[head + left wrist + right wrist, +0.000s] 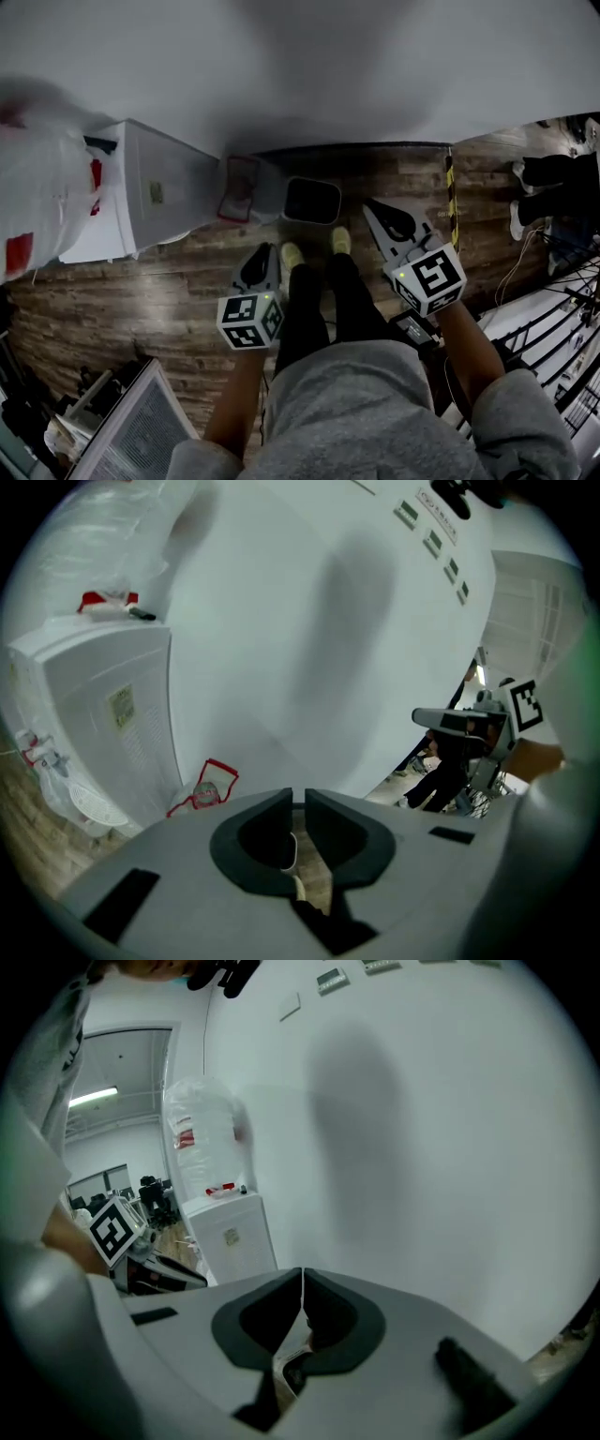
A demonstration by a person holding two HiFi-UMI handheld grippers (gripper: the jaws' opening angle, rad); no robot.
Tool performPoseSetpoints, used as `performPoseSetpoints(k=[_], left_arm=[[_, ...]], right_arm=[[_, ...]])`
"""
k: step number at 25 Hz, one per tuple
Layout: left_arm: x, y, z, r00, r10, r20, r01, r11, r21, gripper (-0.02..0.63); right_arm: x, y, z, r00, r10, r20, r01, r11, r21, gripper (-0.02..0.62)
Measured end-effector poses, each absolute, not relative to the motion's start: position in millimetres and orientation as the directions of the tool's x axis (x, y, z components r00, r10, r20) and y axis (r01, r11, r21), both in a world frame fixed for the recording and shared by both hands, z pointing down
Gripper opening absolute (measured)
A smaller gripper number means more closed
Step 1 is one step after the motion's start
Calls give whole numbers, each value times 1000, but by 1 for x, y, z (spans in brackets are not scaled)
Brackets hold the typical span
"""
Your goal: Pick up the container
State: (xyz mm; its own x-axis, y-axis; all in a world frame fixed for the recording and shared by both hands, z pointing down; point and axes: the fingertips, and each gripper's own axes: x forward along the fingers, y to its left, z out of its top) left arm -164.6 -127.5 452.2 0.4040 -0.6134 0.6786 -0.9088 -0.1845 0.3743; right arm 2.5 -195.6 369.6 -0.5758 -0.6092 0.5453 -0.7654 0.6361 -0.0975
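Head view, looking steeply down. The container (311,201), a dark open-topped bin with rounded corners, stands on the plank floor to the right of the white cabinet (141,187). A clear bag with red trim (239,187) lies between the two. The mouth is close to square, a little wider along the wall, so no long axis governs the approach. Its inside is dark, and nothing can be made out in it.

Both grippers hang above the floor on the near side of the bin, further from the cabinet than the bag is. The left gripper (262,253) points up toward the bin's left edge, its jaws parted by a narrow slit with nothing between them. The right gripper (373,211) has its jaws closed tip to tip, empty, and aims at the bin's right edge. It appears the nearer of the two (though the margin is small). Either one would likely have to open wider and come down over a wall of the bin.
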Motion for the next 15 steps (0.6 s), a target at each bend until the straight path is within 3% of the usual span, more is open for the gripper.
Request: performPoseSetpoints(k=[3, 15], left_arm=[[-153, -123, 488, 391, -585, 711, -911, -134, 390, 100], [-146, -128, 654, 305, -494, 814, -936, 2, 352, 141]], right_arm=[[10, -206, 396, -600, -586, 544, -747, 653, -120, 26], [-12, -222, 521, -703, -468, 536, -658, 713, -241, 26]])
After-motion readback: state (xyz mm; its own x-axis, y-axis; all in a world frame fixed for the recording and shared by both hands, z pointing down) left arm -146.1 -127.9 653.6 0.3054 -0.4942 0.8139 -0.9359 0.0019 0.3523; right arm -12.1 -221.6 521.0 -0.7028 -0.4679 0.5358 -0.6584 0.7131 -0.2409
